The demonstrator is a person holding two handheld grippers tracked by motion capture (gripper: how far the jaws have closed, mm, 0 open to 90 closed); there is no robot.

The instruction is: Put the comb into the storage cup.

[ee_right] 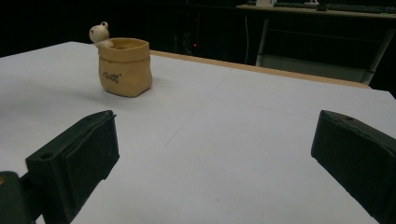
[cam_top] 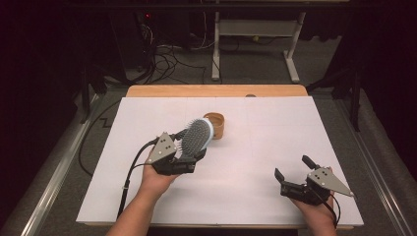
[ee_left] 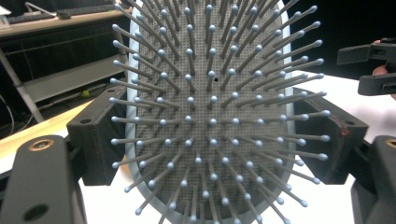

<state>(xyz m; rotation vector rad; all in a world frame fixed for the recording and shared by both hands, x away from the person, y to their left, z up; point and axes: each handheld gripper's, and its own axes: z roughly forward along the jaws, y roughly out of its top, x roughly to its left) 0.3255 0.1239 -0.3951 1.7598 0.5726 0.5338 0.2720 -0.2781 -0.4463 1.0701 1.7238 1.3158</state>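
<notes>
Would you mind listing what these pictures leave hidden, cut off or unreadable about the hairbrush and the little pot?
- Grey bristled hairbrush: in the high view its handle is hidden by the left tool; in the left gripper view its top and bottom run past the frame edges.
- Tan sack-shaped pot: in the high view the brush head covers its near side.
- Pot's dark lettering: too small to read in the right gripper view.
- Pot's inside: hidden by its rim.

A dim lab or recording room: a white-covered worktop (cam_top: 255,162) stands on grey carpet, loose cables (cam_top: 162,59) trail across the floor, and a metal-framed desk (cam_top: 255,29) stands behind.
</notes>
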